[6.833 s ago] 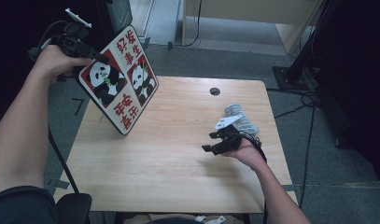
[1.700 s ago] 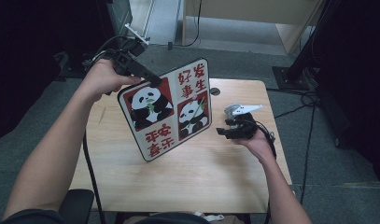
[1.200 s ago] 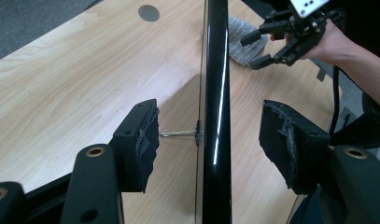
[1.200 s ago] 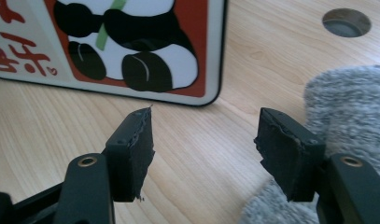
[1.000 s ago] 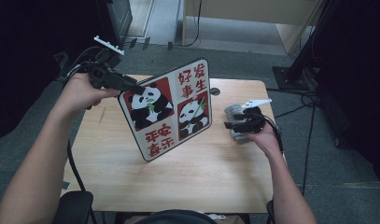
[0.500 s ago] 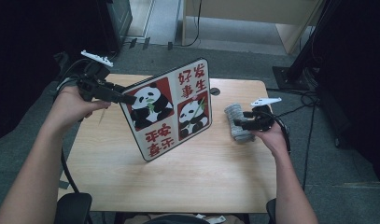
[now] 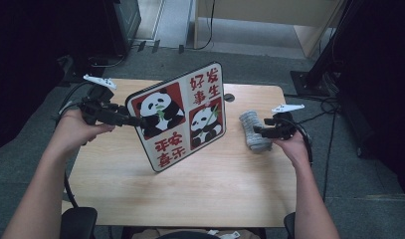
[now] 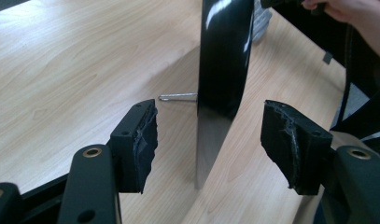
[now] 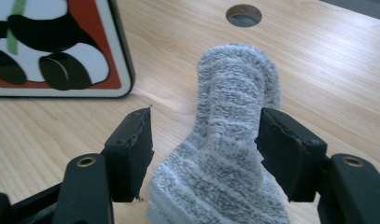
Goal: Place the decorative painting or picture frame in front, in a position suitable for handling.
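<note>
Panda board (image 7: 182,117): stands tilted mid-worktop (image 7: 190,199) on a thin wire prop (image 8: 177,97); risk of tipping if nudged. Left gripper (image 8: 208,137): wide, jaws either side of the board's edge, not touching. Cloth (image 9: 234,140): grey, just right of board; right gripper (image 9: 204,151) wide around it, may drag it into the board.

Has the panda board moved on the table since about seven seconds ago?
Yes. The panda board went from the table's far left corner to near its middle, closer to the cable hole and the grey cloth.
</note>
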Motion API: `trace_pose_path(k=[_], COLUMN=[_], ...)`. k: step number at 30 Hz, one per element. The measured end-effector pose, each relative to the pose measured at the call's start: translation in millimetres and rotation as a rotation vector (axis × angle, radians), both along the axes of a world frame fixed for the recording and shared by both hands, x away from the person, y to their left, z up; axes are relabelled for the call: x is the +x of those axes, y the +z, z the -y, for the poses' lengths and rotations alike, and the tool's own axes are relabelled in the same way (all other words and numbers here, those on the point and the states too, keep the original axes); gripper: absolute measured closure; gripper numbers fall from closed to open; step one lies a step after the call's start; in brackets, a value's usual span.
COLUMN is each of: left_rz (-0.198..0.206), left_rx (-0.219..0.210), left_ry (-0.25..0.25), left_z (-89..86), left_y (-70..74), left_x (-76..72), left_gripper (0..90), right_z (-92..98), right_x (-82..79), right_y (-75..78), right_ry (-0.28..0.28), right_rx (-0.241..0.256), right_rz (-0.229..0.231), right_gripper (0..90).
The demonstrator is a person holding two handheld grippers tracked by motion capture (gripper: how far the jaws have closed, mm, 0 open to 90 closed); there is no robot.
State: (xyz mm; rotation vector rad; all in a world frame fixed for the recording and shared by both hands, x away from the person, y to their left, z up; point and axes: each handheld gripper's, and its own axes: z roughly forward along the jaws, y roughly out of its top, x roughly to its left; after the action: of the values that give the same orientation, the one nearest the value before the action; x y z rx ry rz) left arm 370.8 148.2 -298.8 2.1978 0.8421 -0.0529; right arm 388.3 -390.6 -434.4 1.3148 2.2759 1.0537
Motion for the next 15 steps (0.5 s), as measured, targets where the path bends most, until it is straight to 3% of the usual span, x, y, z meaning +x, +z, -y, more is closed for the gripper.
trace_pose_path(k=[4,7,11,13,15], left_rz=[-0.003,-0.01,-0.014,0.001,-0.004], left_rx=[-0.012,-0.017,-0.025,-0.006,-0.02], left_ry=[0.001,0.006,0.012,0.019,0.023], left_z=[-0.1,-1.3,-2.7,-2.8,-3.2], left_y=[-7.4,-18.8,-27.3,-31.9,-34.3], left_x=[-2.5,-4.3,-5.7,-7.0,-7.2], left_gripper=[36.3,36.3,36.5,38.6,40.4], right_z=[1.4,0.9,1.4,1.2,1.0], right_x=[6.5,11.3,16.7,23.2,25.9], right_y=[-7.3,-14.2,-19.9,-25.0,-27.4], right_ry=[-0.008,-0.014,-0.027,-0.041,-0.045], right_rx=[0.009,-0.012,-0.021,-0.022,-0.015], right_rz=[-0.019,-0.039,-0.04,-0.046,-0.05], right_gripper=[37.7,37.8,37.8,39.7,41.1])
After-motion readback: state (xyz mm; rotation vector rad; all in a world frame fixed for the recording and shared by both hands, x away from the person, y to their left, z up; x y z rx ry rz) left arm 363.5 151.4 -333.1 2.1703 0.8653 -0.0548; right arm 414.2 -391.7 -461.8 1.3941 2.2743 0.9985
